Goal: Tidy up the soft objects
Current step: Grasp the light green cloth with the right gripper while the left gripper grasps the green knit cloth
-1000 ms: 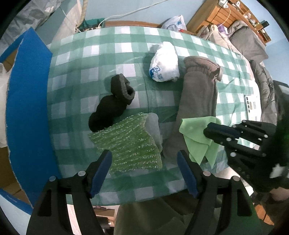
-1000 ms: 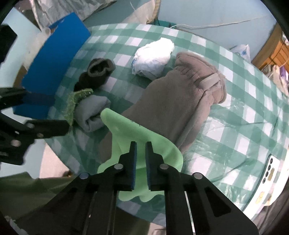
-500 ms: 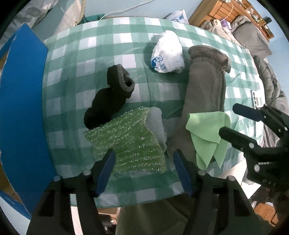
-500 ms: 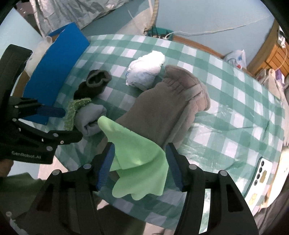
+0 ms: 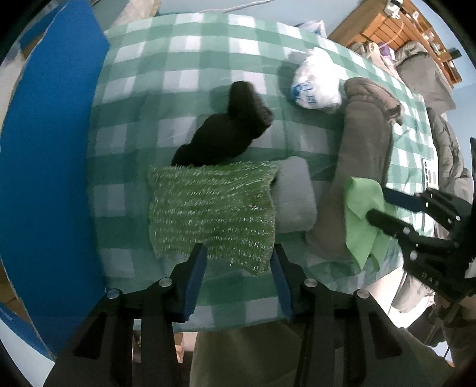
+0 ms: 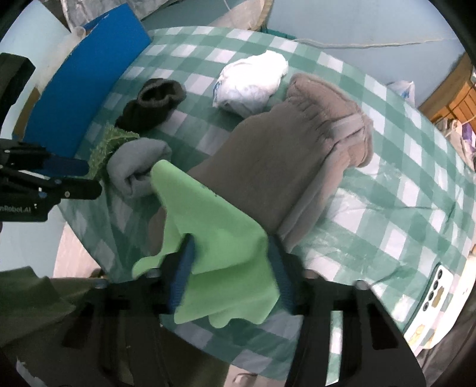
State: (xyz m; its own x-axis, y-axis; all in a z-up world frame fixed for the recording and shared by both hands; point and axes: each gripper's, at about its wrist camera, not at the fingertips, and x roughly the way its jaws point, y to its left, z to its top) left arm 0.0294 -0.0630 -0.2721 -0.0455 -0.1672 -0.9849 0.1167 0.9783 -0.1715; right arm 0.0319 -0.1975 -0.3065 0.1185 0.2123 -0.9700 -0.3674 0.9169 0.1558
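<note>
A sparkly green knit cloth (image 5: pixel 211 208) lies at the table's near edge over a rolled grey cloth (image 5: pixel 294 196). My left gripper (image 5: pixel 238 259) is open, its tips at the knit cloth's near edge. A light green cloth (image 6: pixel 214 238) lies on the near end of folded brown trousers (image 6: pixel 282 166). My right gripper (image 6: pixel 229 253) is open with a finger on each side of this cloth; it also shows in the left wrist view (image 5: pixel 383 205). A black sock (image 5: pixel 226 134) and a crumpled white plastic bag (image 5: pixel 315 86) lie further back.
The table has a green and white checked cover (image 5: pixel 178 74). A blue board (image 5: pixel 44 166) stands along its left side. A white remote (image 6: pixel 437 285) lies at the right edge. Wooden furniture (image 5: pixel 395 26) and clothing stand beyond the table.
My right gripper opened, let go of the light green cloth and now straddles it. My left gripper moved forward and down to the sparkly green cloth's edge.
</note>
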